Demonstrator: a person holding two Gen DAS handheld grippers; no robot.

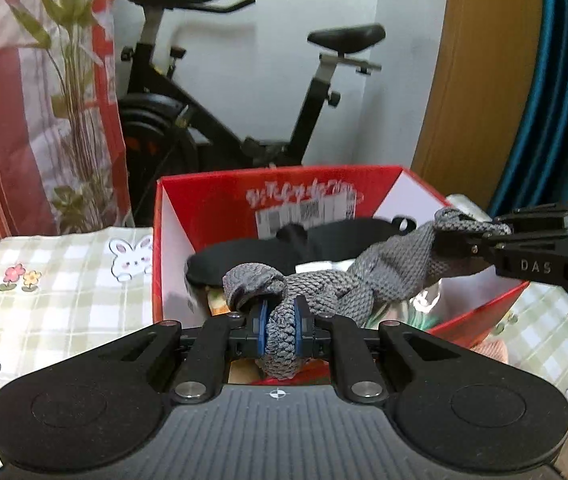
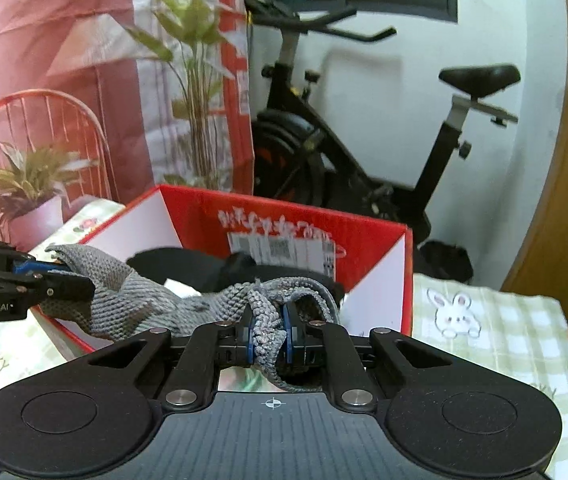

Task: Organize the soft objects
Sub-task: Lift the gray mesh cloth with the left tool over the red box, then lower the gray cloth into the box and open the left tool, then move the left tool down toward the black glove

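Grey knitted cloth (image 1: 384,268) hangs stretched between the two tools above an open red box (image 1: 219,204). The left tool (image 1: 280,322) is clenched on one bunched end of the cloth, its blue pads pressing the knit from both sides, and the right tool (image 2: 267,334) is clenched the same way on the other end. The cloth sags a little in the middle, over the near rim of the box. Inside the box lies a black soft item (image 1: 267,252), with some shiny wrapping beneath it. The box stands on a tabletop (image 1: 55,280) covered in a green checked cloth printed with rabbits, near its far edge. Behind stand an exercise bike (image 2: 364,152) and a printed backdrop (image 2: 63,60).
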